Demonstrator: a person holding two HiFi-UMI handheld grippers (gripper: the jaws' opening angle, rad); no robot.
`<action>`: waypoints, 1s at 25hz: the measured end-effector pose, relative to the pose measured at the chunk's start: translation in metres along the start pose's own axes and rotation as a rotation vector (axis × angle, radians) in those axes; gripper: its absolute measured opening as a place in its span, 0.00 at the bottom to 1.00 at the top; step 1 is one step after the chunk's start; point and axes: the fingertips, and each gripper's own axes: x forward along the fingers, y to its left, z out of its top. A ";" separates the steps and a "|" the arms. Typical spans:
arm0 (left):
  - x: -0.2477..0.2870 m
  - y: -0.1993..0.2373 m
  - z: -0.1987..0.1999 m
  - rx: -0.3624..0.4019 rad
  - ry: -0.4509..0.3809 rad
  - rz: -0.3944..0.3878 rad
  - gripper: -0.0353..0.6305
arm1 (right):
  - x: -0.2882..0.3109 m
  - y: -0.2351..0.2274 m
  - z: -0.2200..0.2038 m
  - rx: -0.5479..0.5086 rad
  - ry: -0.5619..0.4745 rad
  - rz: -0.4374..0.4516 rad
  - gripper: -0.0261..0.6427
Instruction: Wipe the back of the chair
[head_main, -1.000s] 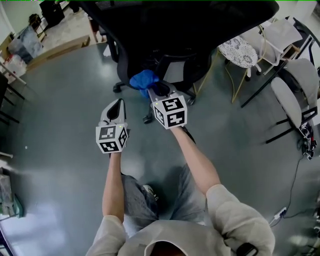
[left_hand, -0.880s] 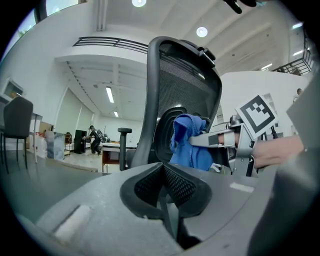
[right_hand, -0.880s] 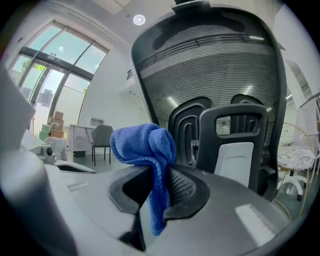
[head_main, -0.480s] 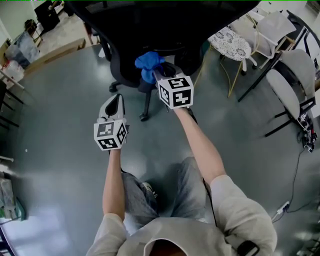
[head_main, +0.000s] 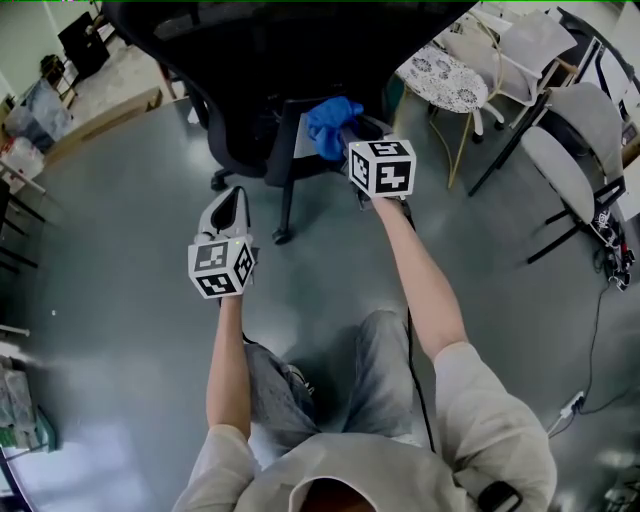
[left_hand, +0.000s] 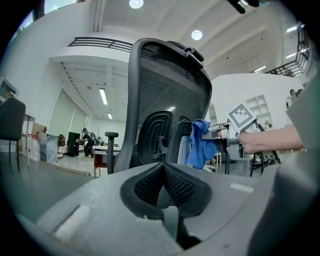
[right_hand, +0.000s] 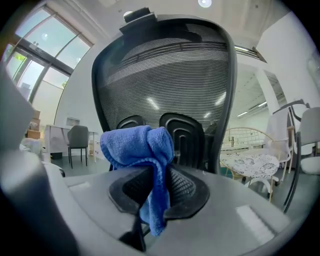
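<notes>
Down low, nearest the person, the left gripper (head_main: 232, 205) hangs over the grey floor (head_main: 120, 230), its jaws pressed together with nothing in them. Further out, the right gripper (head_main: 348, 135) squeezes a blue cloth (head_main: 331, 122) that is bunched up on top, with one end hanging down between the jaws. Just past the cloth stands the black chair (head_main: 260, 60). Its tall back is see-through net in a smooth black frame, with two curved pads low down. I can't tell if the cloth touches it.
</notes>
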 end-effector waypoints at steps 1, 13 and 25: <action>0.000 0.000 0.001 0.002 -0.002 0.001 0.06 | -0.003 -0.008 0.002 0.003 -0.003 -0.012 0.14; -0.010 0.010 0.004 -0.006 -0.006 0.042 0.06 | -0.032 -0.026 -0.025 -0.007 0.029 -0.053 0.14; -0.030 0.027 -0.004 0.025 0.035 0.093 0.06 | -0.001 0.089 -0.054 -0.018 0.060 0.142 0.14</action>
